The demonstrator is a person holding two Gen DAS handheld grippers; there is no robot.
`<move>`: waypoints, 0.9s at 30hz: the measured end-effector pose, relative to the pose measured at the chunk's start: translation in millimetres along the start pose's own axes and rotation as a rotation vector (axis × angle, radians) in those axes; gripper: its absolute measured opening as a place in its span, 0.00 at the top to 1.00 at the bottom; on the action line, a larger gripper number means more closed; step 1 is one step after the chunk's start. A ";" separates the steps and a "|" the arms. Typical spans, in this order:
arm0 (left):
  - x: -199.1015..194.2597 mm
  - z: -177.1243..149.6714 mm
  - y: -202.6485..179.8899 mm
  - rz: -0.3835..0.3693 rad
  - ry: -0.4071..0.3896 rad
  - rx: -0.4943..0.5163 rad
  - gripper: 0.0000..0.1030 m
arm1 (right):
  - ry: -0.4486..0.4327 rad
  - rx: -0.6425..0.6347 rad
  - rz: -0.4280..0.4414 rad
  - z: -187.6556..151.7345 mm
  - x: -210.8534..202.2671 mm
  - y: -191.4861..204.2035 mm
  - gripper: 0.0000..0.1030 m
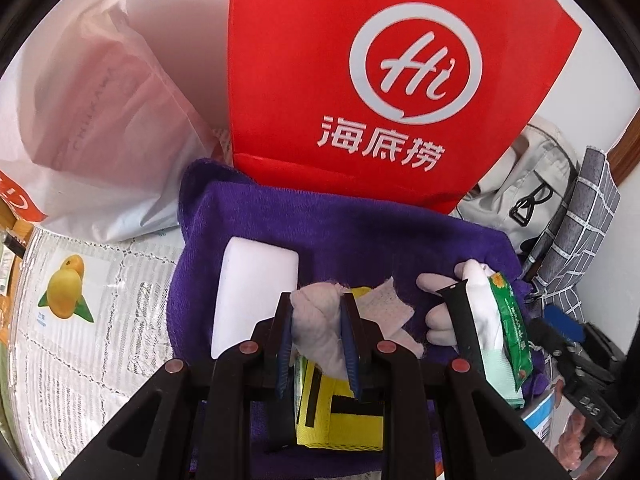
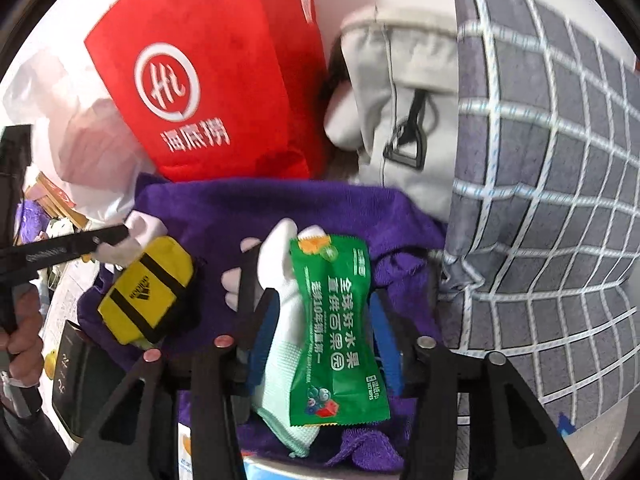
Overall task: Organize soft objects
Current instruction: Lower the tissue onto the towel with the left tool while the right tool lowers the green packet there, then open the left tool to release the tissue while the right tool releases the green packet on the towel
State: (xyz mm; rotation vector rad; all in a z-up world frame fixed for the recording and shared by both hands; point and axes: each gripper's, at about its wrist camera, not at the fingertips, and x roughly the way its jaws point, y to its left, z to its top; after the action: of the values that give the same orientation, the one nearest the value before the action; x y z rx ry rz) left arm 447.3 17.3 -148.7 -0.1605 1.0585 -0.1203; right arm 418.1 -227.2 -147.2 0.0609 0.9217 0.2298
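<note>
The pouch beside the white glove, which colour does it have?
The pouch is yellow with black stripes; the right wrist view shows it best.

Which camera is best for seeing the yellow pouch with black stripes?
The right wrist view. There the yellow pouch lies whole on the purple towel, with both black stripes and its logo showing. In the left wrist view, the left gripper and its pinched cloth cover most of it.

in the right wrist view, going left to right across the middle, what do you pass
yellow pouch → white glove → green wipes packet → grey checked fabric. The first three lie on the purple towel, and the glove and packet sit between the right tongs.
</note>
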 end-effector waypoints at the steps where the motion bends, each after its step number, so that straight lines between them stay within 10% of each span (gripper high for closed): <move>1: 1.4 -0.9 0.4 0.003 0.005 -0.001 0.79 | -0.011 -0.005 0.002 1.3 -4.4 1.7 0.50; 18: 21.5 -6.2 -8.8 0.018 0.064 0.025 0.77 | -0.134 -0.104 0.006 0.6 -56.8 48.0 0.43; 27: 16.3 -4.5 -11.2 0.006 0.071 0.017 0.55 | -0.129 -0.143 -0.010 -3.5 -57.3 61.9 0.43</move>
State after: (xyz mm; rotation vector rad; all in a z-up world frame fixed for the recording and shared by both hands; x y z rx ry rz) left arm 451.0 3.1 -162.7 -0.1386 1.1288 -0.1305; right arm 371.5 -179.8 -95.1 -0.0604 0.7754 0.2788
